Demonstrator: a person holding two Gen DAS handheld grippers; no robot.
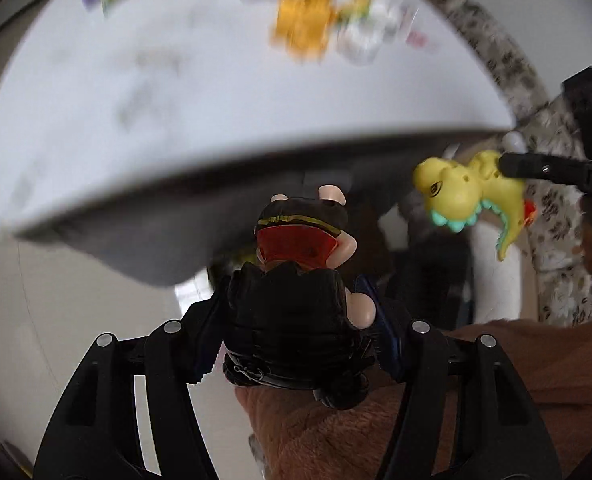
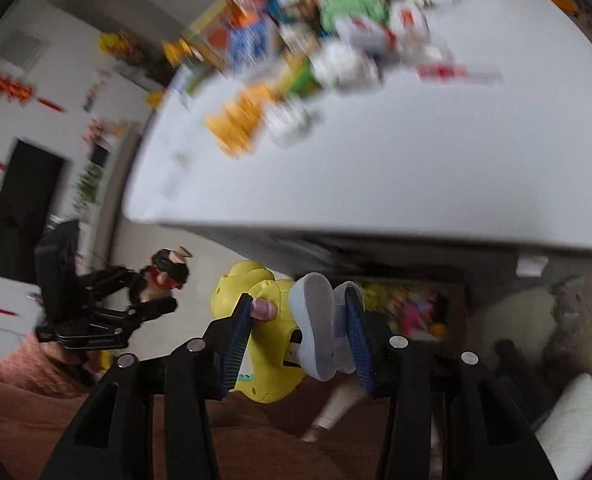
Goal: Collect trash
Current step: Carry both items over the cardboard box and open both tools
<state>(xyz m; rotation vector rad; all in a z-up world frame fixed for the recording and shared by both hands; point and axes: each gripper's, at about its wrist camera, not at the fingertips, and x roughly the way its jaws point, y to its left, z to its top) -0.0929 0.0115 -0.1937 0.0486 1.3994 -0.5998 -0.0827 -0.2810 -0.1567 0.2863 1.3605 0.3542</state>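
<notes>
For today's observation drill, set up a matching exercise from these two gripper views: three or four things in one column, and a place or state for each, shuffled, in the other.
Things:
1. yellow dinosaur toy
2. dark-clothed figure toy
3. heap of wrappers
4. white table

Places or states:
A. lying on the table
B. held in the left gripper
C. bearing the heap, above both grippers
D. held in the right gripper

Pairs: 1-D, 2-B, 3-A, 4-C

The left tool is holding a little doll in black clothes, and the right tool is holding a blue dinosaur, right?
Nearly. The dinosaur in the right tool is yellow, not blue; both wrist views show it. The left tool does hold the little doll in black clothes.
</notes>
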